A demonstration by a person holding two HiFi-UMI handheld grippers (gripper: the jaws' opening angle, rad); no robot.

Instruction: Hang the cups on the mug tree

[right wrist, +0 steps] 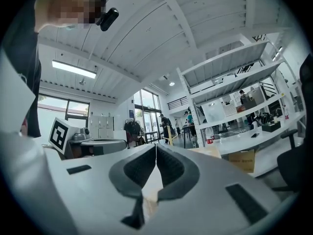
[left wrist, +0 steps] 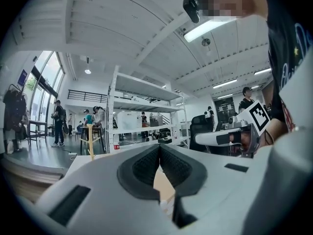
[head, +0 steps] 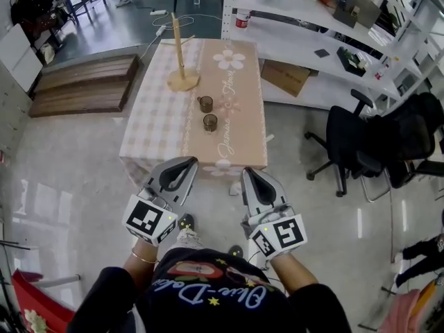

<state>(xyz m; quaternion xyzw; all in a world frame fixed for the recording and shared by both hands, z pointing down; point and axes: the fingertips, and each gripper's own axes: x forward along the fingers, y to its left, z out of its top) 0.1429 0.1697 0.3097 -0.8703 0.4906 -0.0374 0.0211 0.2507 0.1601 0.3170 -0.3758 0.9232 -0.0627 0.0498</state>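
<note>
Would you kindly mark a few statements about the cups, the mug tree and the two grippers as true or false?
1. The far cup and the near cup both stand on the table. True.
2. A cup hangs on the mug tree. False: no cup hangs on it.
3. The left gripper holds a cup. False: its jaws are shut on nothing.
4. The right gripper is shut and empty. True.
5. The mug tree stands nearer the person than both cups. False: it stands beyond them, toward the table's far end.
</note>
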